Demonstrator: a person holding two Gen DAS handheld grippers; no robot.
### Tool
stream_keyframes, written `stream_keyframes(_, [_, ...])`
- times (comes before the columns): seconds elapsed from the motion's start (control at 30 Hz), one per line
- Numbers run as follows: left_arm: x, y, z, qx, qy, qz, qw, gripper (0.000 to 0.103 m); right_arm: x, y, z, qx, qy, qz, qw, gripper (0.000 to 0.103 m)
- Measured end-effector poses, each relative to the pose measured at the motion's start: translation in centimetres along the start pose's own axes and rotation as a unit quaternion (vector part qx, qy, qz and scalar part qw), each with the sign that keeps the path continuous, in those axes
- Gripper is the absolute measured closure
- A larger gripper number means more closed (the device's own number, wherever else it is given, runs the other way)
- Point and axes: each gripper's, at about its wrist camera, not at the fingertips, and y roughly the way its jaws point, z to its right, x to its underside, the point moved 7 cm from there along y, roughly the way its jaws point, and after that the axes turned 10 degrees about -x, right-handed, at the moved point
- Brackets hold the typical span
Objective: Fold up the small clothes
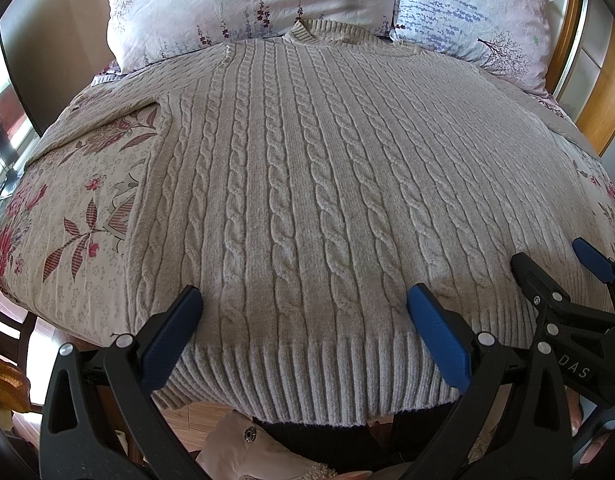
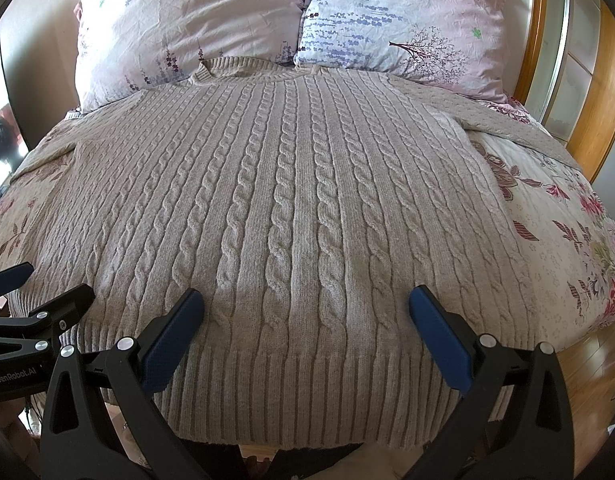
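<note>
Two pillows [image 2: 291,28] sit at the far end of the bed [image 2: 555,236], just past my sweater's [image 2: 291,208] collar. I see the sweater spread flat, hem near me; both sleeves run off-frame. My left gripper [image 1: 303,304] and right gripper [image 2: 307,304] hover released above the hem.

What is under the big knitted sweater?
The sweater lies flat on a flowery quilt, which shows on both sides of it. Its collar reaches two pillows. Whatever is beneath its middle is covered, so that cannot be seen.
</note>
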Motion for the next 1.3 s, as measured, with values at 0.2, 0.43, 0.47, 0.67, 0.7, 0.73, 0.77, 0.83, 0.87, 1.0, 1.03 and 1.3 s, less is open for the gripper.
stream_keyframes(0.2, [0.0,0.0,0.0,0.000,0.001,-0.005,1.0000,0.002,0.1,0.2,0.0,0.000,-0.001,-0.002,1.000,0.001])
stream_keyframes(0.43, [-0.1,0.1,0.2,-0.001,0.003,-0.006,1.0000,0.002,-0.3,0.4,0.1,-0.010,-0.015,-0.013,1.000,0.001])
stream_keyframes(0.47, [-0.1,0.0,0.1,-0.001,0.004,-0.005,1.0000,0.002,-0.3,0.5,-0.1,-0.012,-0.016,-0.013,1.000,0.001])
stream_keyframes(0.67, [-0.6,0.2,0.1,0.007,0.018,-0.002,0.9998,0.002,-0.6,0.5,0.3,-0.064,-0.070,0.005,0.996,0.001])
stream_keyframes(0.7, [-0.9,0.3,0.1,0.009,0.020,0.000,0.9998,0.002,-0.7,0.5,0.3,-0.068,-0.074,0.004,0.995,0.001])
stream_keyframes(0.73, [-1.1,0.4,0.0,0.012,0.021,0.003,0.9997,0.002,-0.8,0.4,0.3,-0.073,-0.077,0.002,0.994,0.001])
stream_keyframes(0.77, [-1.5,0.4,0.1,0.015,0.023,0.007,0.9996,0.002,-1.1,0.4,0.4,-0.079,-0.076,0.002,0.994,0.001])
stream_keyframes(0.83, [-2.6,0.4,0.0,0.015,0.031,0.026,0.9991,0.002,-2.5,0.0,1.6,-0.091,-0.056,0.013,0.994,0.001])
stream_keyframes(0.87, [-3.3,0.3,0.0,0.010,0.034,0.040,0.9986,0.002,-3.2,-0.2,2.3,-0.092,-0.045,0.019,0.995,0.001])
stream_keyframes(1.0, [-6.8,-0.8,-0.3,-0.005,0.042,0.099,0.9942,0.002,-8.3,-1.6,8.7,-0.093,0.061,0.057,0.992,0.001])
stream_keyframes(1.03, [-7.5,-1.0,-0.3,-0.003,0.042,0.106,0.9935,0.002,-9.3,-1.8,10.4,-0.098,0.087,0.065,0.989,0.001])
stream_keyframes(1.3, [-13.1,0.5,0.5,0.057,-0.004,0.087,0.9946,0.002,-14.5,-1.1,26.1,-0.053,0.307,0.097,0.945,0.031])
